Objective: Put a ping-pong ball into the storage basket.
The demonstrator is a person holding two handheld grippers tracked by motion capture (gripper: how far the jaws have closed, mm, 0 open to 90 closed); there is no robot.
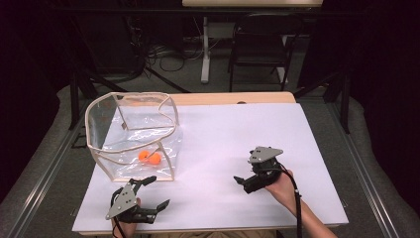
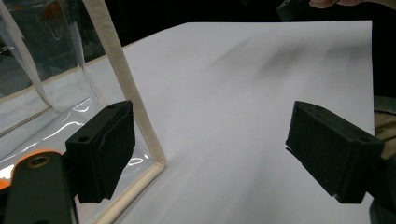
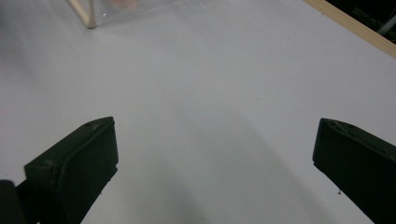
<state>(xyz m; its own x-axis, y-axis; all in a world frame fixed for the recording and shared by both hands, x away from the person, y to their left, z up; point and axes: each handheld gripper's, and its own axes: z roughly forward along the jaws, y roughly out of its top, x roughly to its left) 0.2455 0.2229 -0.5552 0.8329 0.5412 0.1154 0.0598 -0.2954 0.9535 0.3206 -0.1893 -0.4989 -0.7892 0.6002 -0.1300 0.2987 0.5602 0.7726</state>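
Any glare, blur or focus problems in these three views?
High view: sharp, dark surroundings, glare streaks on the clear bag. Left gripper view: white sheet smeared by motion blur, soft grey shadows, jaws crisp. Right gripper view: even light, the near jaws slightly soft.

The white counter (image 1: 237, 144) is lit brightly from above, while the surroundings beyond it are left in near darkness. Glare is thrown off the clear plastic bag (image 1: 131, 136) just ahead of the left gripper (image 1: 151, 192), where white streaks are seen on its folds. Soft, diffuse shadows are cast on the sheet beneath and ahead of both grippers. In the left gripper view, streaked motion blur is spread across the counter beyond the jaws. In the right gripper view, the jaws are rendered soft and dark, and the far corner is slightly blurred.
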